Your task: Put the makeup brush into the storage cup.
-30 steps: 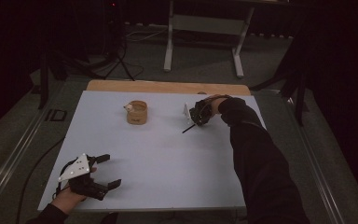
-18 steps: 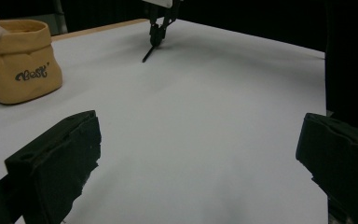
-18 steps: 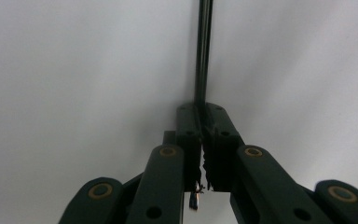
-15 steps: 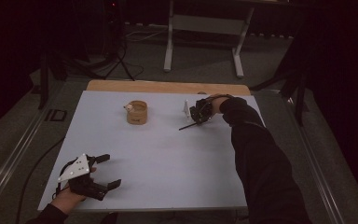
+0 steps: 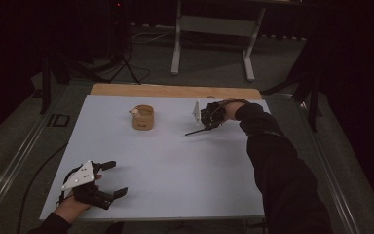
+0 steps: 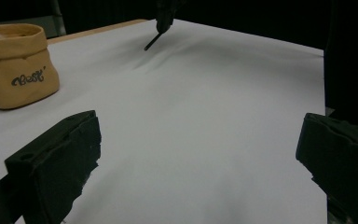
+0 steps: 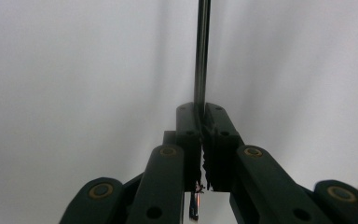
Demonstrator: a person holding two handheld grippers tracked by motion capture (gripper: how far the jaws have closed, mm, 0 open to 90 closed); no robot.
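Note:
My right gripper (image 5: 205, 122) hovers over the far right of the white table (image 5: 175, 165), shut on a thin black stick (image 5: 194, 131) that slants down to the left. In the right gripper view the jaws (image 7: 202, 109) pinch the stick (image 7: 202, 46), which runs straight ahead over the white surface. A tan fabric pouch (image 5: 143, 118) with a small white thing (image 5: 135, 111) at its rim stands at the far middle. My left gripper (image 5: 115, 179) rests at the near left corner, open and with nothing between its jaws. The left gripper view (image 6: 198, 154) looks past them to the pouch (image 6: 18, 65) and the stick (image 6: 152, 43).
A wooden strip (image 5: 175, 90) borders the table's far edge. Beyond it stands a grey metal frame (image 5: 214, 24) on a dark floor. Wide bare tabletop lies between the two grippers.
The right gripper has risen a little with the black stick in it. The left gripper and the pouch have stayed put.

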